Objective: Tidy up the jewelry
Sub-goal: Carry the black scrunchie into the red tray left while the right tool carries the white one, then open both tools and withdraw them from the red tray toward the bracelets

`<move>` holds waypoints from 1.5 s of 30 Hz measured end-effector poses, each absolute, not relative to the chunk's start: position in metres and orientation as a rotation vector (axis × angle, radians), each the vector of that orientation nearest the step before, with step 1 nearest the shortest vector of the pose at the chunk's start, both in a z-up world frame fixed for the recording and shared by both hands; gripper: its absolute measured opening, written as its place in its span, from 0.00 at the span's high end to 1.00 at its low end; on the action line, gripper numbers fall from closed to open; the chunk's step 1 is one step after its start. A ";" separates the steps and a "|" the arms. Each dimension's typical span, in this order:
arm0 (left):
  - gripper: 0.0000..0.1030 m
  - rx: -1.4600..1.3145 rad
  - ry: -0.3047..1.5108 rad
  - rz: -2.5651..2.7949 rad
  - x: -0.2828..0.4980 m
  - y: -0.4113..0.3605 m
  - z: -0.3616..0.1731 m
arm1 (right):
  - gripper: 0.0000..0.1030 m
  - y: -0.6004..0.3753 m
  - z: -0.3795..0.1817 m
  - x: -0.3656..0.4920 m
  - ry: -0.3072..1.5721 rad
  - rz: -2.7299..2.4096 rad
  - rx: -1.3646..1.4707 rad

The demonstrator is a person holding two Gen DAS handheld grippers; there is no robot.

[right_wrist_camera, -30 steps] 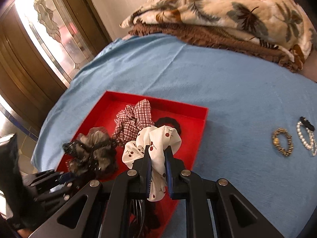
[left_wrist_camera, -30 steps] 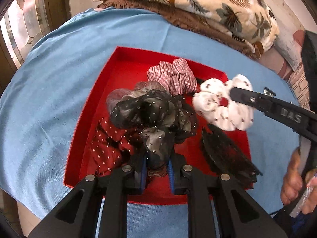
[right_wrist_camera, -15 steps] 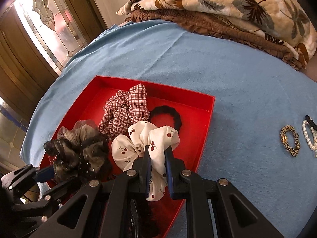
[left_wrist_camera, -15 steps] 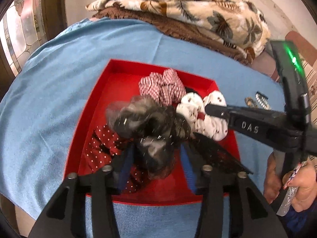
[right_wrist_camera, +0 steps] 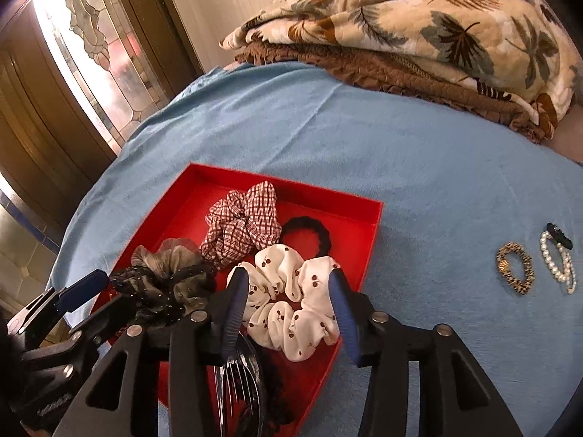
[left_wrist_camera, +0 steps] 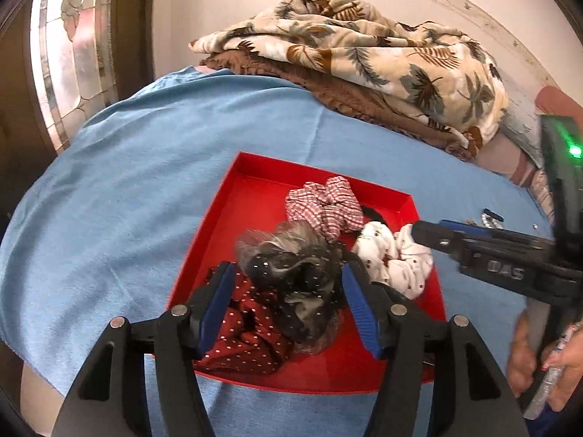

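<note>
1. We see the left gripper (left_wrist_camera: 288, 304) spread wide at lower centre, holding nothing, straddling the grey dotted scrunchie (left_wrist_camera: 291, 273) in the red tray (left_wrist_camera: 233, 211).
2. Our right gripper (right_wrist_camera: 288, 304), equally wide, frames the white cherry scrunchie (right_wrist_camera: 291, 302) near the tray's right wall.

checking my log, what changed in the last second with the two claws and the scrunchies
Both claws let go. The left claw, shut on the grey scrunchie a second ago, now stands open around it. The right claw, shut on the white scrunchie, now stands open too. Both scrunchies lie in the red tray. The plaid scrunchie and the bracelets on the blue cloth stayed put.
</note>
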State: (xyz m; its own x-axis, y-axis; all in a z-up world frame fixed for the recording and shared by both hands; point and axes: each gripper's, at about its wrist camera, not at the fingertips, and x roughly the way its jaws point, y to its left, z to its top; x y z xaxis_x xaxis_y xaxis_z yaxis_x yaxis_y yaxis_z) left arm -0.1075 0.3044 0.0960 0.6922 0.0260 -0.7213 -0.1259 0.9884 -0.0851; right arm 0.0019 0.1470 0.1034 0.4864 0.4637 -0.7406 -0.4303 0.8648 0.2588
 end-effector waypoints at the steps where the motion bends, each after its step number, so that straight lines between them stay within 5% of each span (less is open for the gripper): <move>1: 0.41 -0.131 0.803 0.090 -0.108 0.305 0.096 | 0.50 0.145 0.104 0.000 0.909 0.543 0.040; 45: 0.39 0.122 0.800 0.257 -0.097 0.247 0.075 | 0.33 -0.041 0.075 -0.057 0.890 0.274 0.084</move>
State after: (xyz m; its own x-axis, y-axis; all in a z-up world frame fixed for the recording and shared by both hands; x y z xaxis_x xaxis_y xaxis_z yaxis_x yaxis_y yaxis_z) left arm -0.0967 0.2474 0.0748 0.6673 0.2733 -0.6928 -0.1817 0.9619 0.2044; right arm -0.0575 -0.0406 0.0750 0.5973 0.2706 -0.7550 -0.2013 0.9618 0.1855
